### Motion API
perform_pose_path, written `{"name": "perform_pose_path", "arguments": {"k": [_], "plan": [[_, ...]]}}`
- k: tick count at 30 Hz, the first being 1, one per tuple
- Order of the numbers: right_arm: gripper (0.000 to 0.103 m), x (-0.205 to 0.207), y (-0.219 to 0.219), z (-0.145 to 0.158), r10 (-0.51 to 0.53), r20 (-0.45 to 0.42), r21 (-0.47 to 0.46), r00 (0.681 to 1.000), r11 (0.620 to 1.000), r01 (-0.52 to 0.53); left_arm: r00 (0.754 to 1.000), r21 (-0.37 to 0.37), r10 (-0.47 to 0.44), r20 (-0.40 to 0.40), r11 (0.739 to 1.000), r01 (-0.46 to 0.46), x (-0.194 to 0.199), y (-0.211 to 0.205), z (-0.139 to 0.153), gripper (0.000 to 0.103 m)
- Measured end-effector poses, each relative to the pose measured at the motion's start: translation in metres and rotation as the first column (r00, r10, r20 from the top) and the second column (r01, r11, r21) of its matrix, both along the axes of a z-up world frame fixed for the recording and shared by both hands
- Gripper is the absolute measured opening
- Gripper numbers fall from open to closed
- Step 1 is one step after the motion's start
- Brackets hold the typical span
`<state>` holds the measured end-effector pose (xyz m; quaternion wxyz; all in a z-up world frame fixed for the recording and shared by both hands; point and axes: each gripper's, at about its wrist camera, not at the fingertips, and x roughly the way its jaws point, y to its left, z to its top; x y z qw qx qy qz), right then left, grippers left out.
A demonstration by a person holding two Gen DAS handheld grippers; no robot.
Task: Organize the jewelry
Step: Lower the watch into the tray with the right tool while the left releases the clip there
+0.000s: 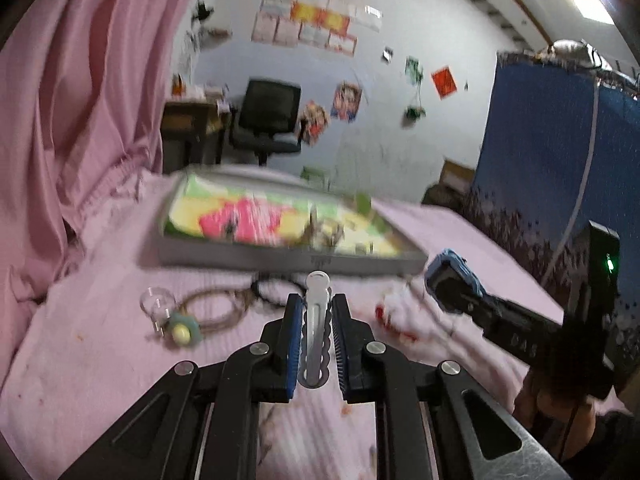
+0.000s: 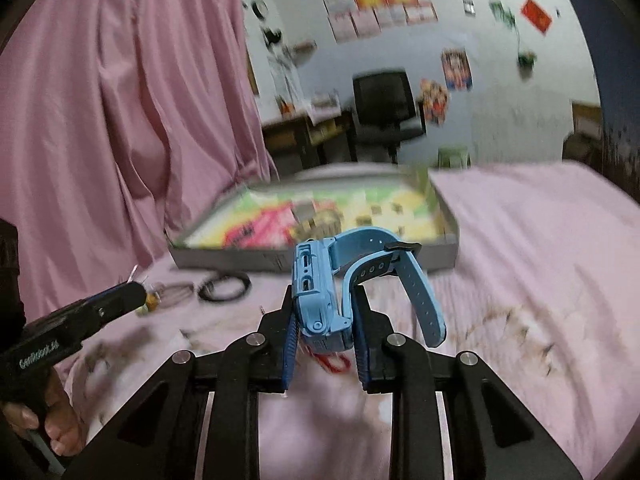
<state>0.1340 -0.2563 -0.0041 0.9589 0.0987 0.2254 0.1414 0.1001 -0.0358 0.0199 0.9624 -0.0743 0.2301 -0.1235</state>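
Tray point(image 1: 280, 258) on the bed point(image 1: 100, 360), with an office chair point(image 1: 268, 120) behind it. Before the tray lie a cord loop point(image 1: 276, 294), a necklace point(image 1: 212, 310) and, leftmost, a small cup point(image 1: 158, 304).

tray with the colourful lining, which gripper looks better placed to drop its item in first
Probably the right. The right gripper holds the light blue plastic watch close to the shallow grey tray, while the left gripper, clamping a white hair clip, sits farther back.
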Motion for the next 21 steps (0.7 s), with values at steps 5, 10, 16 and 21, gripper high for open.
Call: {"name": "perform_pose_path", "arguments": {"k": [5,10,16,21], "plan": [[0.022,0.001,0.006,0.034,-0.003,0.137,-0.009,0.991,1.000,0.005,0.992,0.001,0.043,0.115,0.999,-0.043,0.012,0.001,0.029,0.014],[0.022,0.023,0.010,0.051,0.003,0.192,-0.018,0.981,1.000,0.000,0.982,0.020,0.064,0.177,0.997,-0.068,0.043,-0.001,0.046,0.014],[0.022,0.064,0.016,0.054,-0.007,0.205,-0.029,0.979,0.999,0.013,0.978,0.054,0.079,0.191,0.994,-0.091,0.088,-0.007,0.044,0.015],[0.022,0.099,0.018,0.045,-0.037,0.177,-0.002,0.984,0.999,0.038,0.985,0.055,0.101,0.142,0.992,-0.110,0.127,-0.009,0.032,0.015]]}}
